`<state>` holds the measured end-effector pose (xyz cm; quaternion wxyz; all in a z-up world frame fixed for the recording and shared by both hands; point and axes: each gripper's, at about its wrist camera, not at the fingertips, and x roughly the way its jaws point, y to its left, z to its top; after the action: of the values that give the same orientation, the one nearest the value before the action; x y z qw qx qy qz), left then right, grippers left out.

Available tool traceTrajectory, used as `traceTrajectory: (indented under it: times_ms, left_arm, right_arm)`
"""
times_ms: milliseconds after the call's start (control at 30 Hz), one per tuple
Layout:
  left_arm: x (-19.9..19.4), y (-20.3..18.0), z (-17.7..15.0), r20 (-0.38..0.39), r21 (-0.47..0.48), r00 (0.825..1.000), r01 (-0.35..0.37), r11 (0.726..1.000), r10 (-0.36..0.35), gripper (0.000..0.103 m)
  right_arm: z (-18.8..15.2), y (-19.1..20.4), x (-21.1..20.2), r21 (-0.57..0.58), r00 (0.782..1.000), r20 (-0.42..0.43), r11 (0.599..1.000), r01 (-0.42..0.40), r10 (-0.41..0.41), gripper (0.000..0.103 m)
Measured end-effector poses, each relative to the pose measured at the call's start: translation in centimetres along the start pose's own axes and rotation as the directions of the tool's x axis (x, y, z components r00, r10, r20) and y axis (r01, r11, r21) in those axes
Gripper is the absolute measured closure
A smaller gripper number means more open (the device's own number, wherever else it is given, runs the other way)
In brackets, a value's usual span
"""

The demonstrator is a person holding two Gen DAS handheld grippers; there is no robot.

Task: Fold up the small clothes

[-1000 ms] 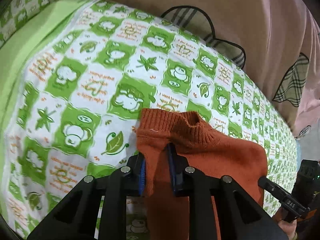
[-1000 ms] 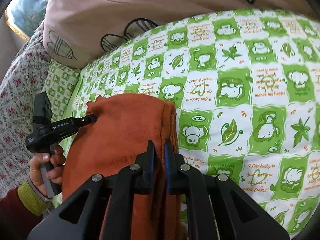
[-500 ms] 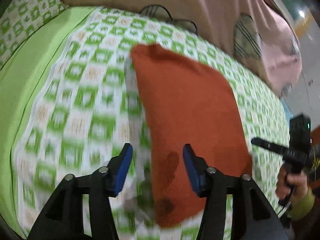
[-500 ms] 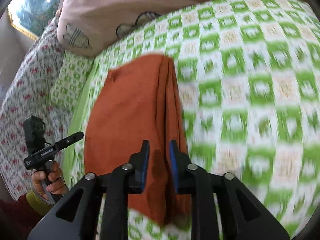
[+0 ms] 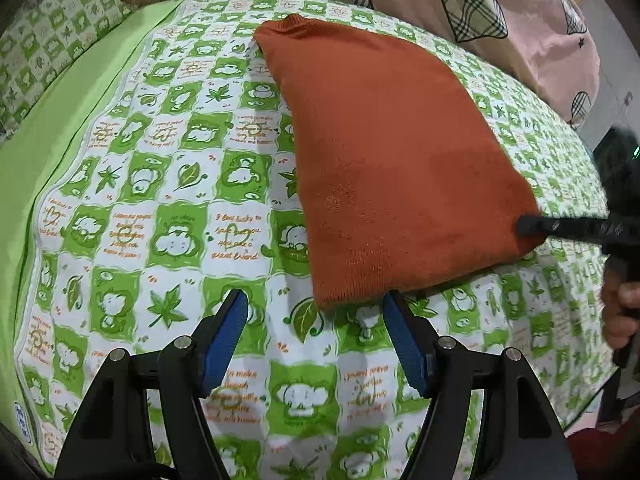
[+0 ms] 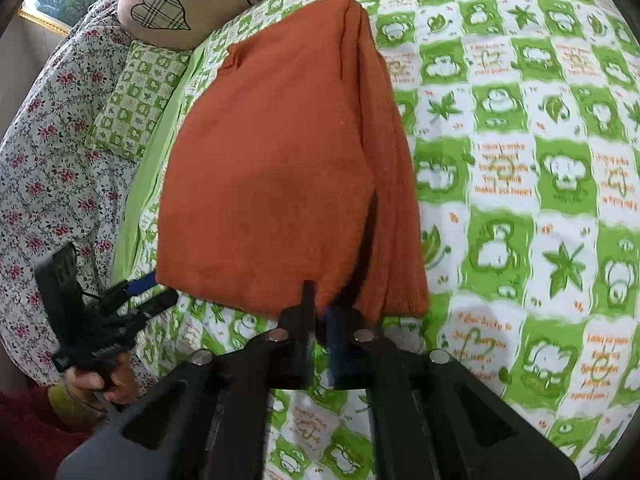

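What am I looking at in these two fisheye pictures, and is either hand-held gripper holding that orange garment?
No robot arm here: a person holds a two-finger tool in each hand, each with a camera looking along its fingers. One picture is from the left hand-held gripper, whose jaws are opening with only the sheet between them. The other is from the right hand-held gripper, shut just short of the garment's near edge, gripping nothing. The folded orange sweater lies flat on a green-and-white patterned bedsheet, with pillows behind. Nothing is held.

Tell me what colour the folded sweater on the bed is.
Rust orange, plain knit; the folded sweater shows best in the left wrist view.
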<state>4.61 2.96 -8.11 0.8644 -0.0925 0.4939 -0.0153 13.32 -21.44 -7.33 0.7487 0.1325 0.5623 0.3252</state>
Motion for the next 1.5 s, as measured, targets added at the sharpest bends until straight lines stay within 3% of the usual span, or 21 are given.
traceTrajectory:
  times_ms: [167, 300, 367, 500, 567, 633, 767, 933, 1100, 1133, 1233, 1267, 1367, 1500]
  left_arm:
    - [1.0, -0.9, 0.3, 0.024, 0.027, 0.999, -0.039, 0.999, 0.038, 0.033]
    - [1.1, -1.3, 0.6, 0.040, 0.031, 0.997, -0.065, 0.997, 0.064, 0.037]
    - [1.1, -0.8, 1.1, 0.040, -0.004, 0.996, -0.081, 0.997, 0.081, 0.058]
    - [0.2, 0.8, 2.0, 0.067, -0.131, 0.997, -0.039, 0.991, 0.048, 0.076]
    - [0.6, 0.1, 1.9, 0.051, -0.103, 0.997, -0.048, 0.994, 0.053, 0.089]
    - [1.2, -1.0, 1.6, 0.025, -0.066, 0.998, -0.054, 0.996, 0.056, 0.094]
    - [2.3, -1.4, 0.7, -0.025, -0.072, 0.998, -0.051, 0.996, 0.050, 0.095]
    - [2.8, -1.0, 0.5, -0.038, -0.097, 0.999, -0.028, 0.995, 0.025, 0.095]
    - [3.0, -0.9, 0.3, -0.046, -0.093, 0.999, -0.012, 0.996, 0.007, 0.093]
    - [2.8, -0.8, 0.3, -0.057, -0.076, 0.998, 0.000, 0.997, -0.005, 0.092]
    - [1.0, -0.4, -0.1, -0.077, -0.043, 0.995, 0.057, 0.997, -0.060, 0.090]
    - [0.3, -0.1, -0.2, -0.073, -0.042, 0.994, 0.082, 0.996, -0.085, 0.089]
    - [-2.5, 0.5, 0.1, -0.041, -0.019, 0.986, 0.159, 0.987, -0.160, 0.084]
    - [-3.7, 0.4, 2.6, 0.018, -0.001, 0.981, 0.194, 0.981, -0.194, 0.081]
  right_arm:
    - [2.4, 2.1, -4.5, -0.036, 0.988, 0.115, 0.994, -0.102, 0.106, 0.098]
    - [3.9, 3.4, -6.9, -0.077, 0.979, 0.158, 0.990, -0.117, 0.128, 0.098]
    - [4.2, 4.0, -7.4, -0.093, 0.978, 0.168, 0.989, -0.111, 0.125, 0.099]
    - [3.6, 4.4, -7.9, -0.139, 0.980, 0.168, 0.987, -0.083, 0.106, 0.099]
    - [2.8, 3.9, -6.8, -0.180, 0.990, 0.140, 0.983, 0.018, 0.008, 0.099]
    - [2.0, 3.0, -5.0, -0.204, 0.990, 0.102, 0.972, 0.116, -0.097, 0.099]
    - [0.4, 0.2, -1.7, -0.184, 0.978, 0.026, 0.961, 0.206, -0.205, 0.099]
    - [-0.4, -2.2, 0.1, -0.105, 0.978, -0.014, 0.973, 0.204, -0.207, 0.099]
    - [-0.4, -2.3, 0.6, -0.101, 0.976, -0.016, 0.971, 0.216, -0.218, 0.099]
    - [-0.4, -2.3, 0.6, -0.094, 0.976, -0.021, 0.972, 0.215, -0.218, 0.097]
    - [-0.5, -2.2, -0.1, -0.079, 0.974, -0.035, 0.972, 0.219, -0.222, 0.077]
    - [-0.3, -2.2, -0.6, -0.071, 0.974, -0.037, 0.973, 0.221, -0.224, 0.077]
    - [0.3, -2.2, -2.9, -0.022, 0.983, 0.009, 0.983, 0.184, -0.184, 0.077]
    - [3.6, -1.8, -4.0, 0.016, 0.989, 0.089, 0.993, 0.119, -0.120, 0.077]
